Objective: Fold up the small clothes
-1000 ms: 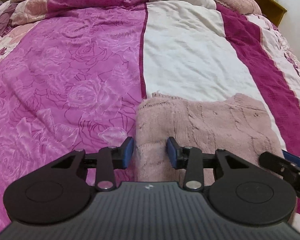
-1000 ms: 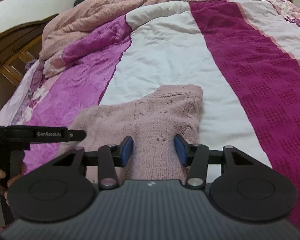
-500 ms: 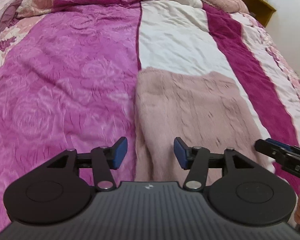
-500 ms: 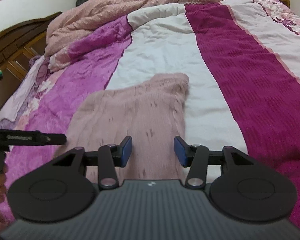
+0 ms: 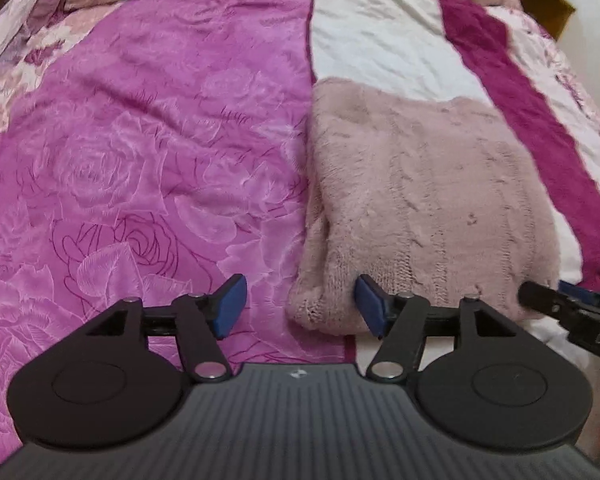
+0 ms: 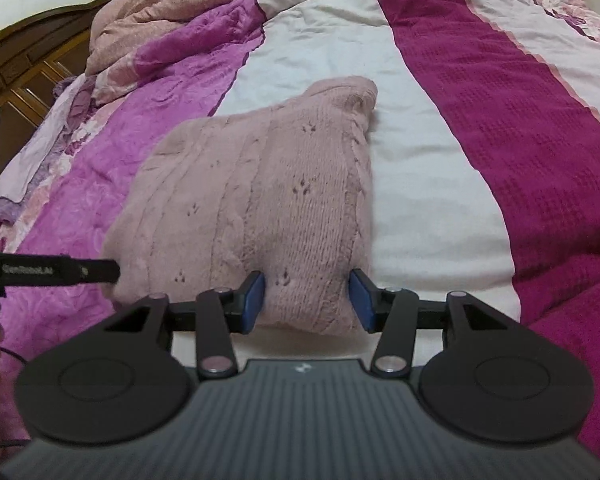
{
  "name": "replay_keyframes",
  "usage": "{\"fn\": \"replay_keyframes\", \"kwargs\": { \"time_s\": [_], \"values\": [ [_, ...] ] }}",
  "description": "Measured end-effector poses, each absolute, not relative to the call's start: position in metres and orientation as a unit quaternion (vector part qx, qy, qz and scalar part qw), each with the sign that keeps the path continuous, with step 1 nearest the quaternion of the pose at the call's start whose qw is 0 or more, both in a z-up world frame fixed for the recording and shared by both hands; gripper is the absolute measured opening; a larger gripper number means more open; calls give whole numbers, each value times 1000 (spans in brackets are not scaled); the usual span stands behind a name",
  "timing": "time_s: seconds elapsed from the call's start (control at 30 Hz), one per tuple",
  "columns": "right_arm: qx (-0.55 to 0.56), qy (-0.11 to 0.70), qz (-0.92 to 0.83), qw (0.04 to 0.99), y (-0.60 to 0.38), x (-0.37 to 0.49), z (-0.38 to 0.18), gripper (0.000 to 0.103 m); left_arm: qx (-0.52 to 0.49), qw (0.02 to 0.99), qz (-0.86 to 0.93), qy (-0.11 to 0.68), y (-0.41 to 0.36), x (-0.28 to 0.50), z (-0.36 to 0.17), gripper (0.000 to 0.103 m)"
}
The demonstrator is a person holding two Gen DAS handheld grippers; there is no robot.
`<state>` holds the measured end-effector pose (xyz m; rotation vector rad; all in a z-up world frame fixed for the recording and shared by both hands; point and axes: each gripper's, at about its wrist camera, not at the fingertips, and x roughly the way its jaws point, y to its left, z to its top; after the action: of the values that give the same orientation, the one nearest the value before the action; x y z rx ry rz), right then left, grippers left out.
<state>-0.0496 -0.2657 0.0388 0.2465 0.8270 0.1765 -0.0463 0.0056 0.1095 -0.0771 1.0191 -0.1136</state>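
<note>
Sweater (image 5: 420, 200) is lying folded on the bed (image 5: 140, 140), pink cable knit, fuzzy, small eyelet holes; how many layers cannot be told. Its near edge is partly hidden behind both tools.

Left gripper (image 5: 298, 304): jaws have just been opening and are standing wide, the sweater's near left corner sitting between them, blue pads not pressing it. Right gripper (image 6: 306, 300): jaws parted, straddling the near right corner of the sweater; left pad looks just at the knit, right pad apart from it, no squeeze visible.

Each tool is showing cut off at the other view's edge. Writing on the left one is reading roughly "GenRobot.ai", blurred; on the right one only "DAS" is legible.

Bed cover beyond the jaws: embossed rose magenta panel, plain white strip, waffle-textured crimson strip. Bunched pink quilt (image 6: 188, 12) far back. Wooden furniture (image 6: 24, 76) at far left, dim.
</note>
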Motion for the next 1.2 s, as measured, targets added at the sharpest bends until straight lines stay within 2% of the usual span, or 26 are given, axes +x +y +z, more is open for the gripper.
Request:
{"fn": "replay_keyframes", "kwargs": {
  "time_s": [0.13, 0.2, 0.33, 0.4, 0.57, 0.67, 1.2],
  "values": [
    [125, 403, 82, 903, -267, -60, 42, 52, -48, 869, -63, 488, 0, -59, 116, 70],
    [123, 404, 81, 903, -266, -67, 44, 56, -61, 868, -65, 489, -4, -63, 117, 78],
    [115, 412, 83, 900, -259, -81, 42, 59, -69, 868, -66, 487, -16, -76, 116, 83],
    [112, 415, 81, 899, -256, -87, 40, 72, -68, 866, -68, 491, -22, -83, 114, 83],
    [109, 412, 78, 901, -251, -95, 38, 75, -48, 863, -67, 498, -36, -92, 104, 87],
    [109, 411, 75, 902, -252, -96, 39, 81, -35, 865, -56, 498, -41, -96, 100, 90],
    [115, 410, 62, 903, -255, -96, 38, 82, -28, 859, -47, 509, -44, -97, 92, 91]
  ]
}}
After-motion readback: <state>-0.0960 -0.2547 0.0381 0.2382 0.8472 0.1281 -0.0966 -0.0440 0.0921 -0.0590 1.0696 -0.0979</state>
